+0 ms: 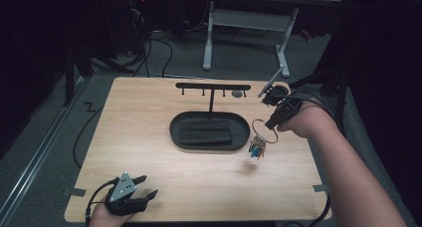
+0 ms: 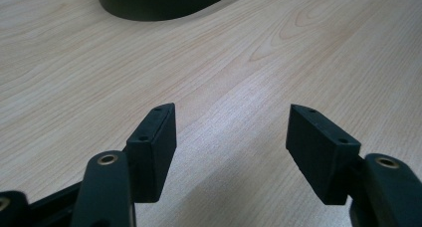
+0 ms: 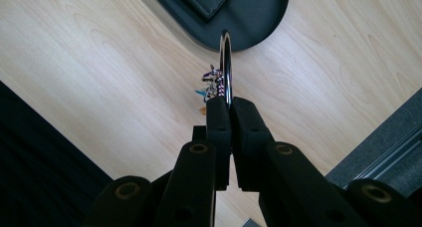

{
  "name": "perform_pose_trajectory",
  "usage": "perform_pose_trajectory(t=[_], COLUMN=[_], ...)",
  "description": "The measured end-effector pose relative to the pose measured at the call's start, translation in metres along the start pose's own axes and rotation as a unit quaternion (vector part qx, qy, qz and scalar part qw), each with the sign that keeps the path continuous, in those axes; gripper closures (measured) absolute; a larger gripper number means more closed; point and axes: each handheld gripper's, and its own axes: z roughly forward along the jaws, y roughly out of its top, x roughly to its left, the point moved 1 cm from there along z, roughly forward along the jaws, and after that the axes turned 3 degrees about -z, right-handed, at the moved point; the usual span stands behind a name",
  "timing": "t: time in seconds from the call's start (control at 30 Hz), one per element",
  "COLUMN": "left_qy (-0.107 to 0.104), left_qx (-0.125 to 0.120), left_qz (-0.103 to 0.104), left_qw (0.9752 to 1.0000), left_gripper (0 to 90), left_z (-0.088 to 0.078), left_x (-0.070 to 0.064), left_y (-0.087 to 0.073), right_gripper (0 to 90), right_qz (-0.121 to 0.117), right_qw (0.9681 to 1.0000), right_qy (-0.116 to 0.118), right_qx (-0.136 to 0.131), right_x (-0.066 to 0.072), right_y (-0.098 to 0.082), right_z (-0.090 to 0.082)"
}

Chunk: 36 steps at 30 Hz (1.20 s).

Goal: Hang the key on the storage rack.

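Note:
My right gripper point(image 1: 272, 123) is shut on a metal key ring point(image 1: 264, 130), held in the air over the table's right side. A bunch of coloured trinkets point(image 1: 257, 150) dangles from the ring. In the right gripper view the ring point(image 3: 226, 67) stands edge-on between the pads, with the trinkets point(image 3: 211, 85) hanging beside it. A black oval tray point(image 1: 174, 130) with a T-shaped hook stand point(image 1: 213, 87) sits mid-table, left of the ring. My left gripper point(image 1: 147, 185) rests open at the front left of the table, its jaws point(image 2: 231, 147) wide apart with bare wood between them.
A dark pad point(image 1: 205, 135) lies in the tray. The wooden table point(image 1: 149, 112) ends close behind the stand. Cables point(image 1: 79, 137) trail on the floor to the left, and a white desk frame point(image 1: 244, 33) stands beyond the far edge.

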Motion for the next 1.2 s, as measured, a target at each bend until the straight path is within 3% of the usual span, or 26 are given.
perform_pose_trajectory(t=[0.03, 0.07, 0.1, 0.23, 0.77, 1.2], left_qy=[-0.001, 0.0, 0.0, -0.002, -0.004, -0.004], left_qx=[0.0, -0.001, -0.001, -0.002, -0.001, 0.001], left_qz=[0.0, 0.001, 0.002, 0.002, 0.003, -0.002], left_qw=[1.0, 1.0, 1.0, 1.0, 1.0, 1.0], left_gripper=[37.2, 37.2, 37.2, 37.1, 37.0, 37.0], left_z=[0.0, 0.0, 0.0, -0.001, 0.0, -0.001], left_x=[0.0, 0.0, 0.0, 0.001, 0.003, 0.005], left_y=[0.0, 0.0, 0.0, 0.0, -0.001, -0.004], right_gripper=[87.2, 87.2, 87.2, 87.2, 87.3, 87.2], right_qz=[0.0, 0.015, 0.0, 0.001, 0.014, 0.025], right_qw=[1.0, 0.9999, 1.0, 1.0, 0.9997, 0.9994], right_qy=[-0.002, 0.0, -0.002, -0.002, -0.009, -0.016], right_qx=[0.001, 0.003, -0.002, -0.006, -0.02, -0.017], right_x=[-0.001, 0.0, -0.003, -0.006, -0.023, -0.043], right_y=[0.002, 0.004, 0.007, 0.017, 0.056, 0.089], right_z=[0.0, 0.0, 0.001, 0.002, 0.004, 0.022])
